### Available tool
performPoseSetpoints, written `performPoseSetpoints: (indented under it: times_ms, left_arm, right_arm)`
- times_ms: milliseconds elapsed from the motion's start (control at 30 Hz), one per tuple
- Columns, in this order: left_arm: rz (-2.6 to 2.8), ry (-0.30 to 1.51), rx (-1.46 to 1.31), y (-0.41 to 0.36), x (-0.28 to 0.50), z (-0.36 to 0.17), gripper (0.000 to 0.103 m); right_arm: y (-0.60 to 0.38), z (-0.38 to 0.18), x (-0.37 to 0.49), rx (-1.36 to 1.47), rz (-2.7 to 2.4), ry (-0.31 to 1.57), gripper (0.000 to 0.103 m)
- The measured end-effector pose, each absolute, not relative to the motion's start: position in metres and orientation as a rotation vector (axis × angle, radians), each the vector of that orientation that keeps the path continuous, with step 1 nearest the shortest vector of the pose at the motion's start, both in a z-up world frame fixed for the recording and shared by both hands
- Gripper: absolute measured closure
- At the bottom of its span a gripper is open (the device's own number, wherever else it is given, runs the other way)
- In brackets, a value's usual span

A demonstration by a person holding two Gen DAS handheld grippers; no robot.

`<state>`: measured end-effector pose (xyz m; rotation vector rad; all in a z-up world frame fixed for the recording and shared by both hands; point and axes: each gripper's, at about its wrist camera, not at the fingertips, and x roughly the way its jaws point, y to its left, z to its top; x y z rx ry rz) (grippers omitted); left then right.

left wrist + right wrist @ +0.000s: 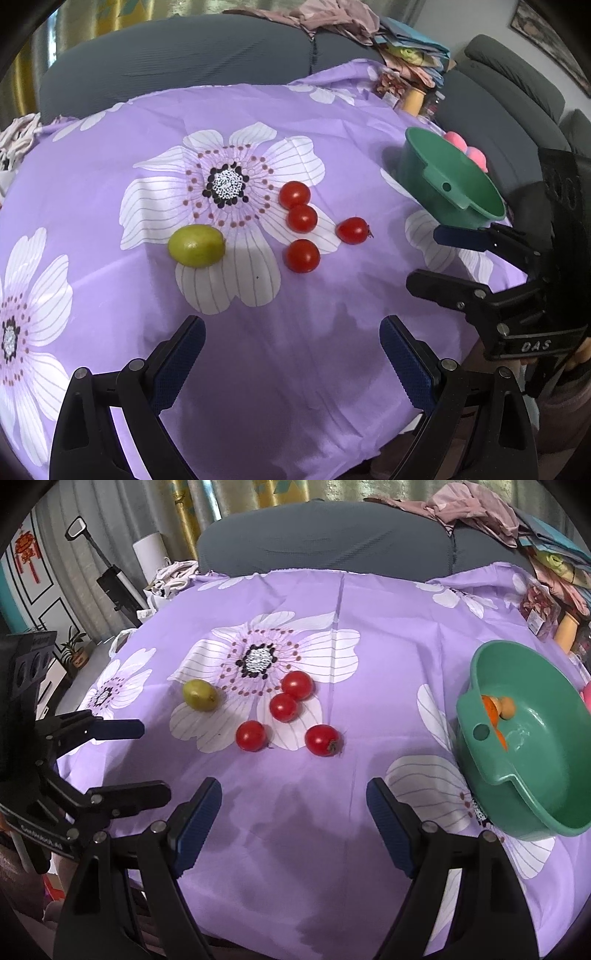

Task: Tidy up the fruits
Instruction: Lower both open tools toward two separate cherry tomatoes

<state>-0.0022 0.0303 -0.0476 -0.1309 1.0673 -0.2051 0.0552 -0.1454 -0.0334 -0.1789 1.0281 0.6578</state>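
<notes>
Four cherry tomatoes (283,707) and one green fruit (200,695) lie on the desk's purple cloth (369,657). The green bowl (480,775) holds something orange, perhaps fruit, partly hidden. Left hand-held gripper (291,360) and right hand-held gripper (293,825) both gape, empty.

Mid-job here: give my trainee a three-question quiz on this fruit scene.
1. How many small red cherry tomatoes lie on the purple floral tablecloth?
2. True or false: the oval green fruit sits inside the green plastic basin.
3. Multiple choice: the jaws of the left gripper and right gripper are A) both open, B) both shut.

Key: 1. four; 2. false; 3. A
</notes>
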Motion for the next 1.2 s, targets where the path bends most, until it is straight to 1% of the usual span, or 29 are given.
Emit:
performPoseSetpoints:
  times_ms: [167,467,733,800,900,1200]
  left_arm:
    - [-0.229,1.057,-0.151,0.032,0.002,-0.049,0.008]
    - [-0.244,1.093,-0.124,0.023,0.016,-0.061,0.008]
    - [-0.270,1.104,-0.076,0.011,0.035,-0.066,0.008]
    - [-0.268,1.112,-0.069,0.009,0.040,-0.069,0.009]
    - [-0.271,1.123,-0.067,0.008,0.045,-0.073,0.013]
    - [-0.265,1.155,-0.022,0.005,0.057,-0.082,0.013]
  right_arm:
    - [-0.145,-0.042,0.061,-0.175,0.660,1.053,0.022]
    - [-0.139,-0.054,0.074,-0.178,0.679,1.074,0.025]
    - [-0.134,-0.060,0.088,-0.200,0.688,1.081,0.029]
    - [-0.134,-0.061,0.092,-0.209,0.686,1.080,0.032]
    - [-0.133,-0.062,0.098,-0.214,0.689,1.083,0.034]
    - [-0.129,-0.073,0.113,-0.245,0.700,1.105,0.039]
